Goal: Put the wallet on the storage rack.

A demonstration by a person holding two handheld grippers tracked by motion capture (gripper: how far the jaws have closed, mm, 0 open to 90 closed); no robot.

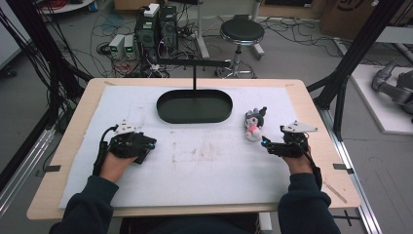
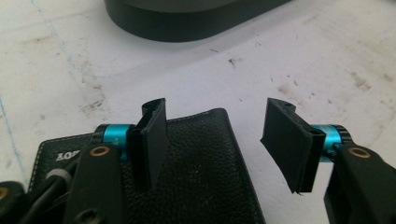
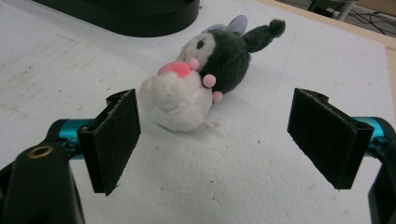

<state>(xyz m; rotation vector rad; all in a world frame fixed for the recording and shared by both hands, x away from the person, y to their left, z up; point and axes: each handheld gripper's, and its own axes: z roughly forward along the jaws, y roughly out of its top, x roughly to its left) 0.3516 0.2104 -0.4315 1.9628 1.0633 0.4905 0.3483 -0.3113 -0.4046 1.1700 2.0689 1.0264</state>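
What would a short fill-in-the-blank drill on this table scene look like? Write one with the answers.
1. The plush toy lies on its side in front of the ____ gripper.
2. The left gripper hovers over a black leather ____.
3. The dark oval tray is ____ inside.
4. Both grippers' jaws stand ____.

Answers: right; wallet; empty; open

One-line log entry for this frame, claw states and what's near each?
left claw: open, over black leather wallet | right claw: open, short of plush toy, no contact | black oval tray: empty, beyond both
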